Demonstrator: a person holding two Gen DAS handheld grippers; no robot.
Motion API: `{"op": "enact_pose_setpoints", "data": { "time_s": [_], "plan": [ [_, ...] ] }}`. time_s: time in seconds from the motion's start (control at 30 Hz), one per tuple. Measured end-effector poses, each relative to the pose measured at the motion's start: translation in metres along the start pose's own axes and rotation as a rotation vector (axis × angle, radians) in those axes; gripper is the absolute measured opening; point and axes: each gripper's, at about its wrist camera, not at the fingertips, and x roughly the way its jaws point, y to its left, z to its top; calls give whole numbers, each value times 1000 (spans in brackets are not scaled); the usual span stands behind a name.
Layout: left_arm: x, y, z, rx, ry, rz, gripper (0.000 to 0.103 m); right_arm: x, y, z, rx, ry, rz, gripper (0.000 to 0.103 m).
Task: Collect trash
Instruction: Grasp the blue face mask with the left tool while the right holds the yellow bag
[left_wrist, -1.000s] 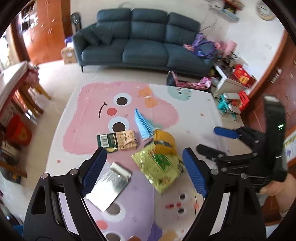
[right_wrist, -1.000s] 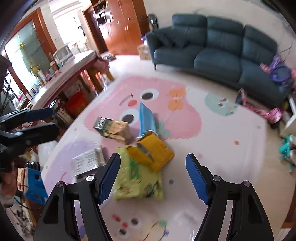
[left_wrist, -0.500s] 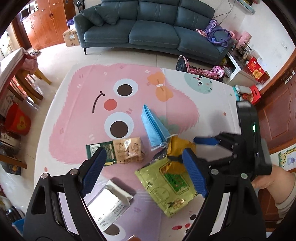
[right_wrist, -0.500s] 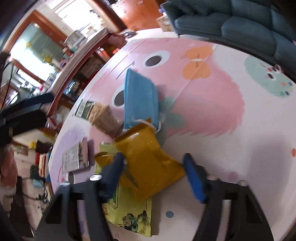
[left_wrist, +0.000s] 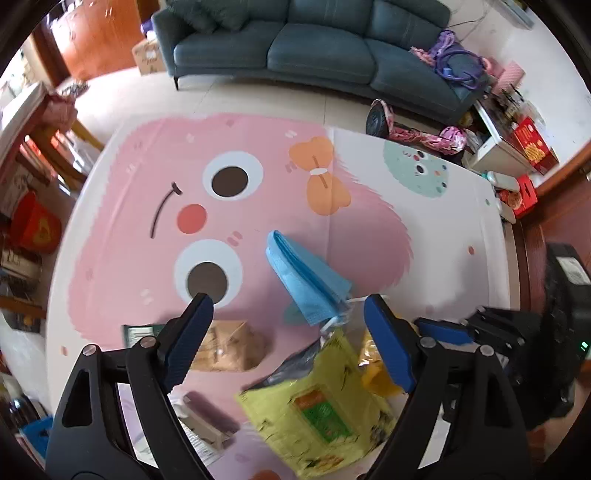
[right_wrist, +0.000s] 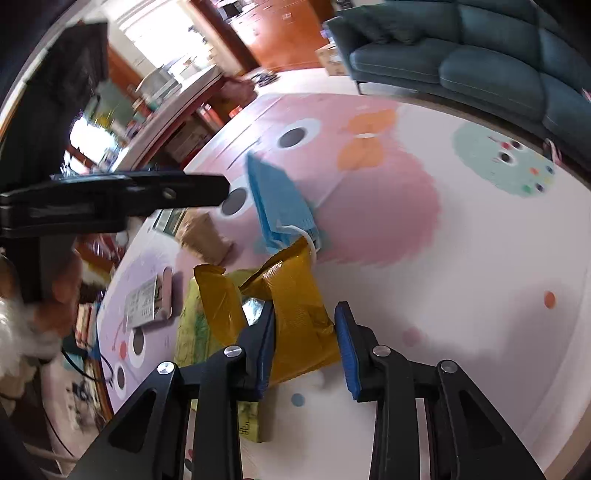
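the right tool (right_wrist: 304, 341) is reaching low over the play mat (right_wrist: 461, 258) with its blue fingers sitting on either side of the crumpled orange foil packet (right_wrist: 295, 295), narrowed about it though not clearly pressing it yet, so i am reading the fingers as parted rather than pinching. the packet is lying partly on top of the yellow-green snack bag (left_wrist: 317, 410), with the folded blue face mask (right_wrist: 280, 199) just beyond it, its white ear loop touching the packet's far edge. the left tool (left_wrist: 286, 332) is hanging above the pile with its fingers spread wide and nothing between them. off to the side a brown wrapper (left_wrist: 229, 343) and a flat white carton (right_wrist: 147, 299) are lying apart from the pile. the orange packet is looking empty, light and crinkly; its film is likely slick and springy, so a grip across a raised fold near the middle is probably holding better than one on a flat edge, which may be slipping out as the fingers close. being so light, it may be dragging the mask's loop or shifting the bag beneath as it is coming up, so the lift is wanting to be slow and straight
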Motion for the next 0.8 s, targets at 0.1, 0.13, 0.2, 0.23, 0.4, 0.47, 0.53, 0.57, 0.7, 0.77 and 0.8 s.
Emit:
{"op": "enact_pose_setpoints", "data": {
  "time_s": [0.1,0.13,0.2,0.23,0.4,0.47,0.53,0.57,0.7,0.77,0.8],
  "plan": [
    [23,-1,9,-42,45,-1,76,-4,-7,-2,13,-17,1,31],
    [33,-2,13,-64,66,-11,76,-4,-8,-3,7,-19,-4,31],
    [43,-1,15,-99,102,-28,75,-3,-8,-6,-11,-21,-23,31],
    [51,-2,17,-122,120,-45,75,-4,-5,-9,-20,-22,-29,31],
    [77,-8,21,-189,158,-66,59,-2,-4,-18,-51,-13,-39,31],
    [88,-11,22,-209,174,-51,39,-1,-4,-21,-55,-13,-39,30],
    [96,-14,21,-232,184,-39,23,-1,-3,-24,-52,-15,-34,30],
    [98,-16,19,-245,178,-31,16,-2,-3,-25,-51,-14,-29,30],
    [95,-28,16,-247,99,-36,5,-6,2,-32,-62,-14,-20,30],
    [82,-36,16,-241,45,-37,4,-11,6,-33,-67,-23,-19,30],
    [77,-37,15,-239,29,-40,4,-14,8,-33,-69,-28,-20,30]
  ]
}}
